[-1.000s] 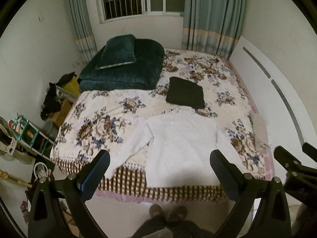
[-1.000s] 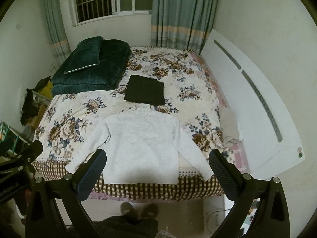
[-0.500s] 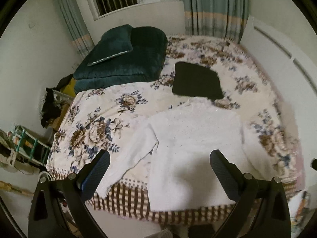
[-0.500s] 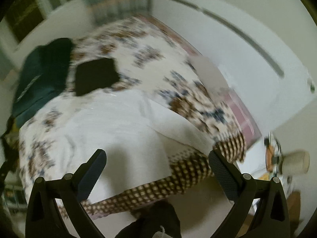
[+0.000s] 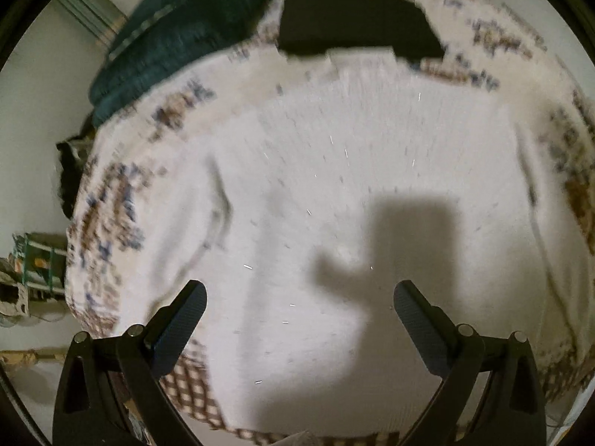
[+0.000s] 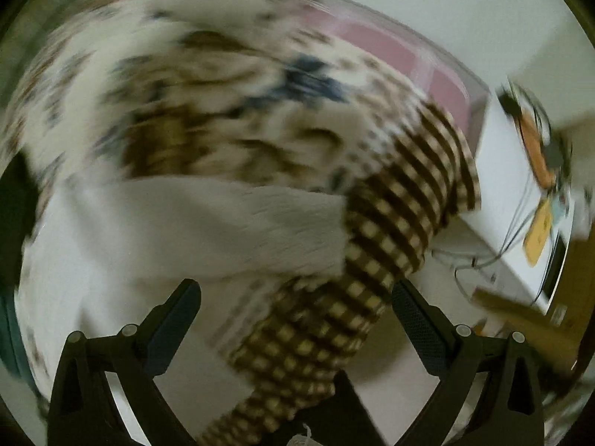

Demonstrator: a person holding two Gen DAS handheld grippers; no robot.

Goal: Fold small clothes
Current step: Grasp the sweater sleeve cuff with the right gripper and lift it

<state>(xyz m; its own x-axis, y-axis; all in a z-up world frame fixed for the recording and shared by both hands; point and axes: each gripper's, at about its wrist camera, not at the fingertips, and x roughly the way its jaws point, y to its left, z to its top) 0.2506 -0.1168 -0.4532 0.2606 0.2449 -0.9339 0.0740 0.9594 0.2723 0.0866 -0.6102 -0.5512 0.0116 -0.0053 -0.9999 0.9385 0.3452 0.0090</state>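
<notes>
- The white sweater (image 5: 334, 193) lies spread flat on the floral bedspread (image 5: 111, 223), its hem at the bed's checked edge (image 5: 186, 390).
- The left tongs (image 5: 299, 319) hover over the sweater's lower body, jaws wide apart and holding nothing.
- The right tongs (image 6: 295, 316) stand wide too, empty, over the bed's corner, near a white sleeve (image 6: 238, 223).
- A folded black garment (image 5: 353, 18) sits just beyond the collar; a dark green quilt (image 5: 178, 37) lies farther left.
- Both views are blurred.
</notes>
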